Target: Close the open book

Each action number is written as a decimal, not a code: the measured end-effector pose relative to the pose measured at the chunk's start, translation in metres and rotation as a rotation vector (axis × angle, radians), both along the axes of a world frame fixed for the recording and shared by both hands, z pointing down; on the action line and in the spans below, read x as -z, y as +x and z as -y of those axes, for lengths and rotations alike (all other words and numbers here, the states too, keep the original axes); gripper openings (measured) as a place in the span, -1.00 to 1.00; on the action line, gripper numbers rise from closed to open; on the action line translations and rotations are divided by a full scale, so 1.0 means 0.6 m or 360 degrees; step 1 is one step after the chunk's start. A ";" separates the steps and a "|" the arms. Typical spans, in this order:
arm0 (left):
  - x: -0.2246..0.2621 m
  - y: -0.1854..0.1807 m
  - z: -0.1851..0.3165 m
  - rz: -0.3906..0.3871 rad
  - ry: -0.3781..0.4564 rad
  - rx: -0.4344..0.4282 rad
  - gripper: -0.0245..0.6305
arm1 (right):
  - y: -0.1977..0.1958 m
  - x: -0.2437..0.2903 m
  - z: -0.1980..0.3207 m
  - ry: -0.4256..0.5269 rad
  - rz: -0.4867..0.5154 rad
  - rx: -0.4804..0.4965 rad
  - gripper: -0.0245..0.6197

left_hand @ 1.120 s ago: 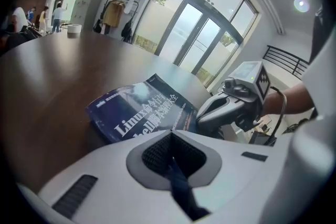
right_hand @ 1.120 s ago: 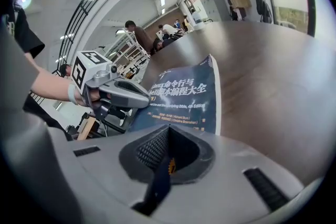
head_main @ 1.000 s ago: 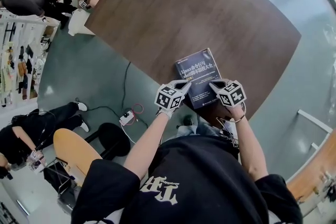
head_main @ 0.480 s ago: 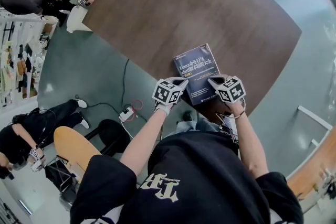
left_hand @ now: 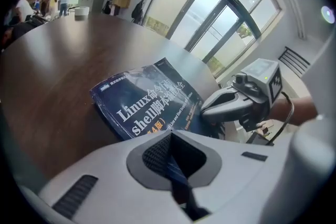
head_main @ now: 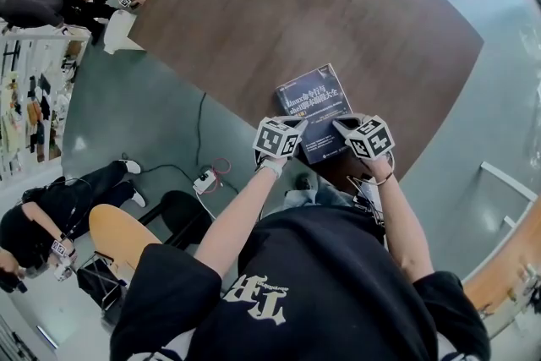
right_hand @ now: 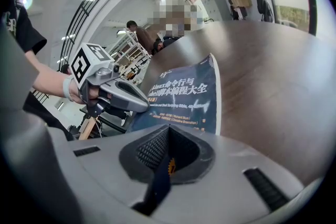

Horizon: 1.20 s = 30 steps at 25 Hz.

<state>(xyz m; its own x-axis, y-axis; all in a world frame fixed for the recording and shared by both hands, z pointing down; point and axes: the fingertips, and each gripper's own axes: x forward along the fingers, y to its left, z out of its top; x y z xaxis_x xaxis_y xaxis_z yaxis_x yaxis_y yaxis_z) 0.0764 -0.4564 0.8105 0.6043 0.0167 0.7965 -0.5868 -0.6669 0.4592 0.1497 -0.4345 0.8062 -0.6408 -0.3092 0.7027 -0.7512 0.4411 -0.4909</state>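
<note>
Change is hardly seen since a second ago: the book [head_main: 313,107] is still laid closed, cover up, near the 6 o'clock edge of the surface [head_main: 338,4]. The left hand-held gripper [head_main: 292,131] at its 7 o'clock corner and the right hand-held gripper [head_main: 347,129] at 5 o'clock are kept with jaws together, and nothing is held. The closing is judged finished.

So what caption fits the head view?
Left gripper and right gripper pinch a closed blue book on a brown table.

Closed dark-blue book [head_main: 311,107] flat, cover up, near table [head_main: 338,4] edge
</note>
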 end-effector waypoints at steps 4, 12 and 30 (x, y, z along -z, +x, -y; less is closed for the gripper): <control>-0.003 0.001 0.003 -0.0015 -0.0083 0.0064 -0.92 | 0.000 0.000 0.000 0.0014 -0.0014 -0.0001 -0.97; 0.015 -0.006 -0.008 -0.0266 -0.0117 0.0188 -0.91 | 0.006 0.033 -0.006 0.0058 0.0007 -0.0135 -0.97; 0.287 -0.106 -0.156 -0.0748 0.0572 0.0199 -0.91 | 0.042 0.297 -0.190 0.0693 -0.0211 -0.0369 -0.97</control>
